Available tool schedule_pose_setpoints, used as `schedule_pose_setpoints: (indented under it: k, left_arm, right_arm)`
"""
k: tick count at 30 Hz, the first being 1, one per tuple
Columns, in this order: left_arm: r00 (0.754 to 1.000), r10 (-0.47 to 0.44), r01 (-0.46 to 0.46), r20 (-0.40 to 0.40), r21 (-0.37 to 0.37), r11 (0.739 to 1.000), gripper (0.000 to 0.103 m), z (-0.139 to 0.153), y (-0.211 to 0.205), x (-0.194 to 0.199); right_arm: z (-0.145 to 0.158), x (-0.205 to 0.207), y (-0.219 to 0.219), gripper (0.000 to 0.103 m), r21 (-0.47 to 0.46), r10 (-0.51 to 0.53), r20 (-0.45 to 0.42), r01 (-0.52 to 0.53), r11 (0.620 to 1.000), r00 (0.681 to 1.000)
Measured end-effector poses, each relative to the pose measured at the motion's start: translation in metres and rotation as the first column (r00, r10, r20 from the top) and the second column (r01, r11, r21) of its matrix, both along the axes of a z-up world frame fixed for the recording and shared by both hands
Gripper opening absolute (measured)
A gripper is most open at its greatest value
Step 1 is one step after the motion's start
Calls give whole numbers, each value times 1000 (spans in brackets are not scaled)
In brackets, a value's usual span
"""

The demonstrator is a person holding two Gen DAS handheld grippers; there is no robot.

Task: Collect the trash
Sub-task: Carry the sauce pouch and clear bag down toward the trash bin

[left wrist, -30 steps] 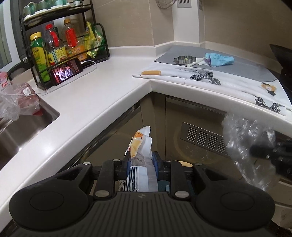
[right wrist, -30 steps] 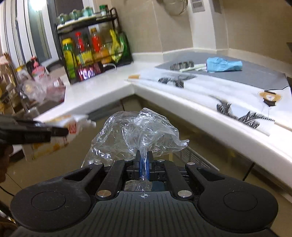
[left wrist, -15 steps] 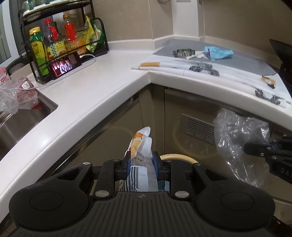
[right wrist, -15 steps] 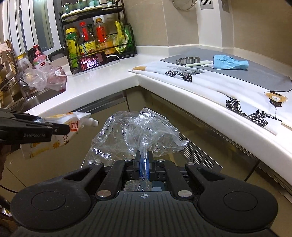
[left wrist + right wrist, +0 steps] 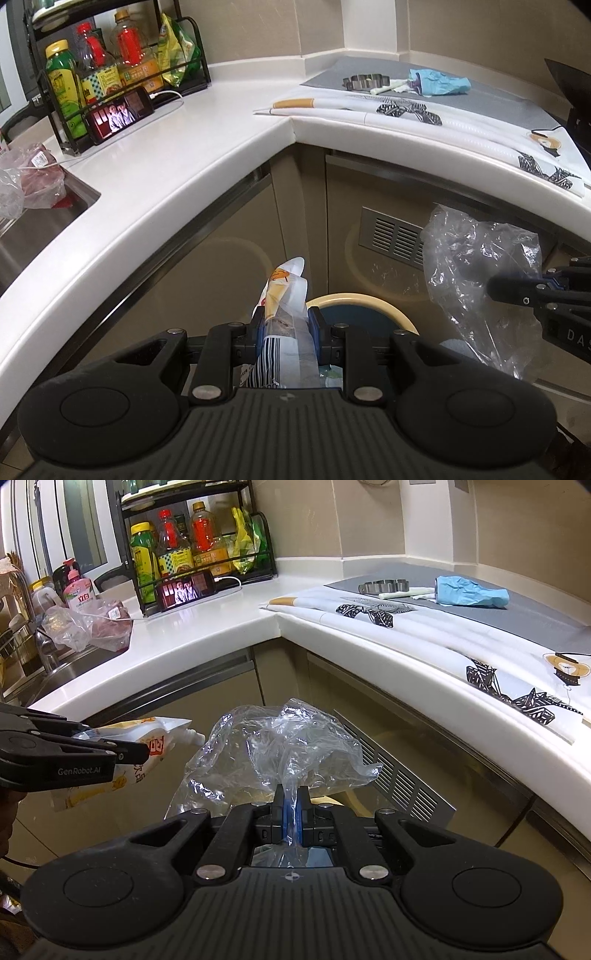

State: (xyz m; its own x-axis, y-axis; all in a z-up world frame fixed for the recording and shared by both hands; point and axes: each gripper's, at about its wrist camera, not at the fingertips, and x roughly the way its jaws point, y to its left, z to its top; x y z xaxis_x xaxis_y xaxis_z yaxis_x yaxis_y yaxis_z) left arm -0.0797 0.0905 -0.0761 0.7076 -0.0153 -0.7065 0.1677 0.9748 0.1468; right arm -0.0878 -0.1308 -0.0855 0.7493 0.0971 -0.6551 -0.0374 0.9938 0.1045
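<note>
My left gripper (image 5: 286,325) is shut on a white and yellow spouted drink pouch (image 5: 286,295), held above a round bin with a cream rim (image 5: 369,299). In the right wrist view the pouch (image 5: 147,742) sticks out of the left gripper (image 5: 144,755) at the left. My right gripper (image 5: 291,805) is shut on a crumpled clear plastic bag (image 5: 280,749). In the left wrist view that bag (image 5: 476,273) hangs from the right gripper (image 5: 495,290) at the right, beside the bin.
A white L-shaped counter (image 5: 192,158) runs above beige cabinets with a vent grille (image 5: 395,236). It carries a bottle rack (image 5: 122,70), a phone (image 5: 118,114), a patterned mat (image 5: 424,627), a blue glove (image 5: 469,592) and a metal cutter (image 5: 384,587). A bagged item (image 5: 92,627) sits by the sink.
Both grippers have dropped lower in front of the cabinets, still holding their items. The bin's cream rim has come into view under the left gripper.
</note>
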Motion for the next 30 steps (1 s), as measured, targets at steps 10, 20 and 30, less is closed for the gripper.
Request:
schedule_pose_setpoints:
  k: [10,20,30]
  left_arm:
    - [999,1,-1,-37,-13,1000,24,-12,0,9]
    - [997,12,-11,-83,8,1000,24,-31,1,22]
    - [978,42,-32,-204,55,998,24,-70,-3,49]
  right_arm:
    - [-9,10,0,5,-6,6,-35,-7,1000,999]
    - [-26,34,-1,6,-27,3,-70,-5,1000,998]
    - [-61,61,6,6,-33,23,-183,-30,999,983]
